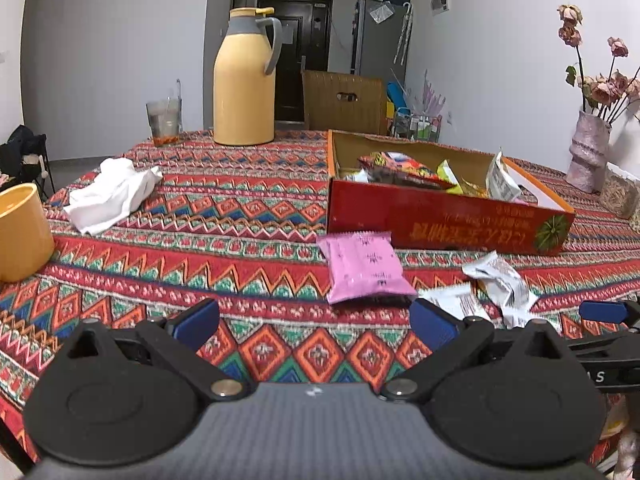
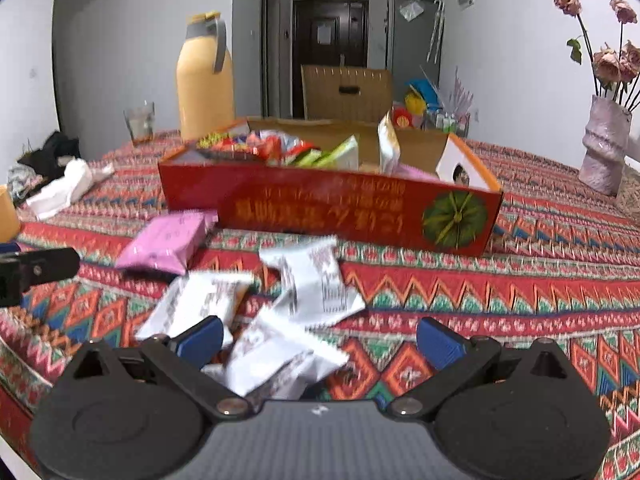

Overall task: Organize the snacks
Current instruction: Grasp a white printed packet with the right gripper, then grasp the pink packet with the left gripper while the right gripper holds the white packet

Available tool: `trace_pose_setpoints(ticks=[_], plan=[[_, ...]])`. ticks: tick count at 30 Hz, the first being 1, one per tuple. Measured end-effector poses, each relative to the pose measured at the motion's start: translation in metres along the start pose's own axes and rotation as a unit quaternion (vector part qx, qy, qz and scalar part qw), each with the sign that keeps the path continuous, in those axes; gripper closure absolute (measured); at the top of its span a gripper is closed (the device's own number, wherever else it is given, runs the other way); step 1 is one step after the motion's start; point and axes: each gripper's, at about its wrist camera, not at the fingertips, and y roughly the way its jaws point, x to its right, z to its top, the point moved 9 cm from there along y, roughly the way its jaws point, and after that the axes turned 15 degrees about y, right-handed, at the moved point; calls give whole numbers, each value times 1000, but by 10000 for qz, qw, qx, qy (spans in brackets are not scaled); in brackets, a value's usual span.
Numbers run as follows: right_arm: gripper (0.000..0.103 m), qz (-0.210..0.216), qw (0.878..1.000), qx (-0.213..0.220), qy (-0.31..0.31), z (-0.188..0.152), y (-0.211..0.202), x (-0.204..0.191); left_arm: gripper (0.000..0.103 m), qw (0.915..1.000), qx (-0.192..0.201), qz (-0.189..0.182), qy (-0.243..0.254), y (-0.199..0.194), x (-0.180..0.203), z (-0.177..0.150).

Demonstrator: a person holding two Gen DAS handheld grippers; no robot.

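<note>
Now both grippers, left (image 1: 314, 326) and right (image 2: 320, 340), hover with fingers wide and empty; white packets (image 2: 308, 288) and a pink packet (image 1: 366, 266) lie on the counter (image 1: 240, 216) before the red box (image 2: 332, 208).

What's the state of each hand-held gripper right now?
Left hand-held gripper: open, holding nothing; pink snack packet lies ahead of it.
Right hand-held gripper: open, nothing clamped; white snack packets lie between its fingers on the tablecloth.
</note>
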Motion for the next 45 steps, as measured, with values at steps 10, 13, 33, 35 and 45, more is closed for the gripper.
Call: trace_pose_setpoints(ticks=[10,13,33,35,45], plan=[[0,-94,9996,-200,175,-13,3,11,0,9999,-103,-123,-35,2,6,-10],[4,-102,9997,-140,172,-13,2,12,0,9998,-154,-129,-24,5,8,-11],[63,500,9986,108,98,-10,-13,6,0,9995,-284,-120,22,11,19,-12],[63,511,9984,185,121,-6,-15,8,0,9995,-284,-107,20,12,18,-10],[63,119,9968,656,434,26,-19,53,0,9997,-246,9,88,20,13,6]])
